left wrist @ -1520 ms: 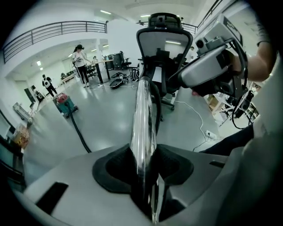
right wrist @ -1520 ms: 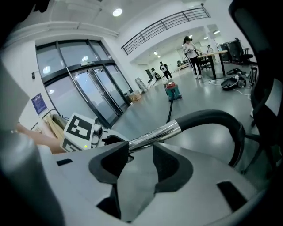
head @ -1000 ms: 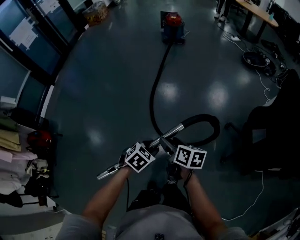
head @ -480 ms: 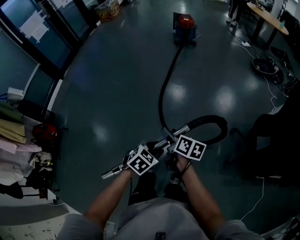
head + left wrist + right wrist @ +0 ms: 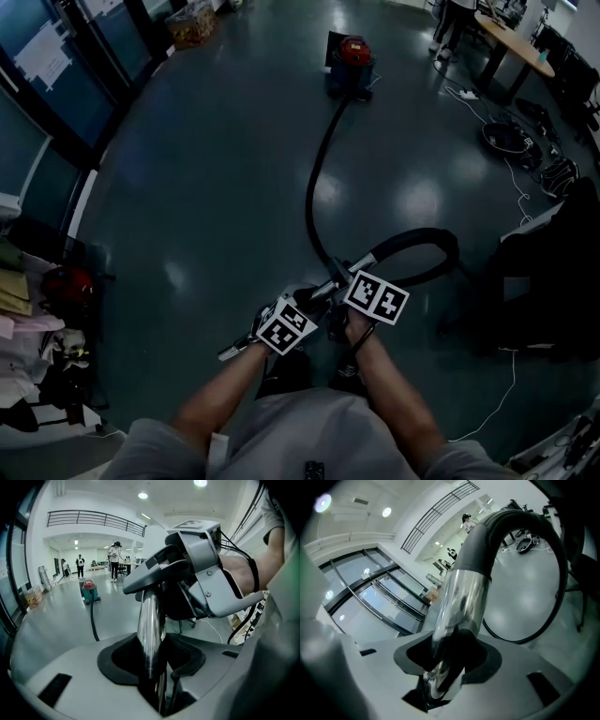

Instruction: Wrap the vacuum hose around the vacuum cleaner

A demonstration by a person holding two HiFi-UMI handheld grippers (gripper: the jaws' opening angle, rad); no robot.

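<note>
The vacuum cleaner (image 5: 350,64), red on top, stands far off across the floor. Its black hose (image 5: 314,183) runs toward me and loops right (image 5: 427,253) into a shiny metal wand (image 5: 328,283). My left gripper (image 5: 152,667) is shut on the wand (image 5: 150,620) lower down. My right gripper (image 5: 445,667) holds the wand (image 5: 461,602) just below the black hose cuff (image 5: 485,541); its jaws have just been closing, with the wand between them. In the head view the left gripper (image 5: 300,305) and right gripper (image 5: 352,274) sit side by side.
Glass walls (image 5: 56,94) line the left, with cluttered items (image 5: 56,291) below them. A dark chair (image 5: 553,272) and a white cable (image 5: 497,403) lie at the right. A desk (image 5: 511,28) and floor cables (image 5: 511,136) are far right. People (image 5: 114,562) stand in the distance.
The right gripper has moved forward, ahead of the left one and nearer the hose cuff. Both hands and the wand have shifted slightly across the floor.
</note>
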